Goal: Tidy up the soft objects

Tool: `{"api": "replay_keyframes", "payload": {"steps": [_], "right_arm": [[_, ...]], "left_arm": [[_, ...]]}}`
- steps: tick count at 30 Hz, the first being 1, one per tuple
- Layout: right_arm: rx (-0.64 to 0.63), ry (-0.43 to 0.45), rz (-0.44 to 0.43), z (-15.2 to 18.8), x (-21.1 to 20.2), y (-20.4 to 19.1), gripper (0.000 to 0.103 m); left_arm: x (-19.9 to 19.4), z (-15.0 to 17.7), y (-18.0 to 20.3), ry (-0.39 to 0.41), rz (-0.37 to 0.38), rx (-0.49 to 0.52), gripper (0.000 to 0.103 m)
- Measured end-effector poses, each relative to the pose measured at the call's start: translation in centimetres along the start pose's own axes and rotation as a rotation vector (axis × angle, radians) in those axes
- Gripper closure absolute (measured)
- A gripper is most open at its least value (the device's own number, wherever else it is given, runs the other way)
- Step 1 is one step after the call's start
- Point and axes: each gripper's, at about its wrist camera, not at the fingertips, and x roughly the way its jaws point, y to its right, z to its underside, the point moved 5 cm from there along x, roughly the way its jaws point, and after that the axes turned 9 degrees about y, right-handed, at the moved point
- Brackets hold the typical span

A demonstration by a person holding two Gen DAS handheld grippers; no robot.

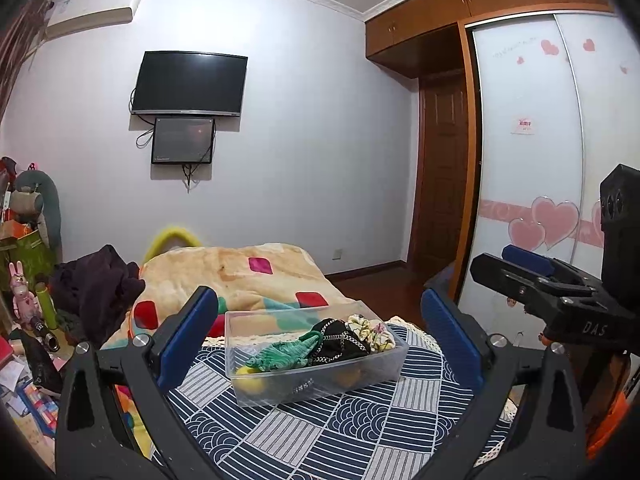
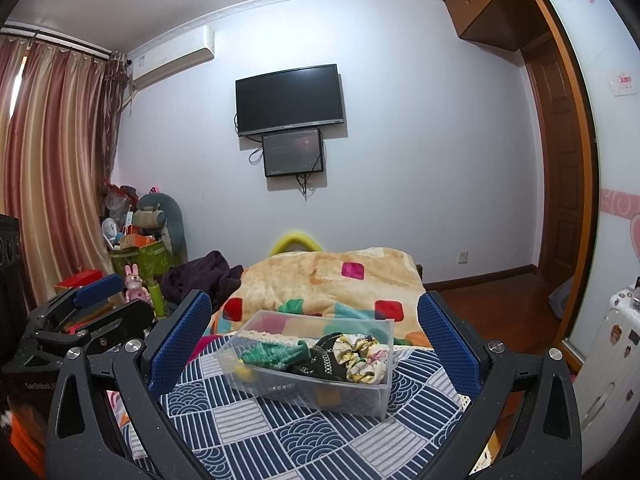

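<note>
A: Where are the soft things?

B: In a clear plastic bin [image 1: 316, 356] on the bed's navy patterned cloth [image 1: 320, 432]. Inside the bin: a green knitted piece [image 1: 286, 354] at its left, a black scrunchie [image 1: 340, 340] in the middle, a floral scrunchie [image 1: 370, 332] at its right, and something yellow [image 1: 248, 384] at the bottom.

A: And the tools?

B: The left hand-held gripper [image 1: 316, 338] and right hand-held gripper [image 2: 314, 344] both stand wide open, holding nothing, short of the bin.

A: How would they handle?

B: Likely light, limp and squashy. I'd pinch a raised fold of fabric; the bin itself looks light enough to slide.
</note>
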Motion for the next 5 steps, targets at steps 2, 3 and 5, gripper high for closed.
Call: {"api": "replay_keyframes", "payload": {"steps": [2, 3, 5], "right_arm": [[0.000, -0.003, -0.002, -0.04, -0.03, -0.06, 0.000], [0.000, -0.003, -0.002, 0.02, -0.01, -0.05, 0.000], [-0.001, -0.004, -0.001, -0.01, -0.02, -0.09, 0.000]], "left_arm": [[-0.05, -0.02, -0.14, -0.002, 0.004, -0.002, 0.000], [-0.10, -0.03, -0.17, -0.002, 0.001, -0.003, 0.000], [-0.04, -0.02, -0.19, -0.002, 0.002, -0.005, 0.000]]}}
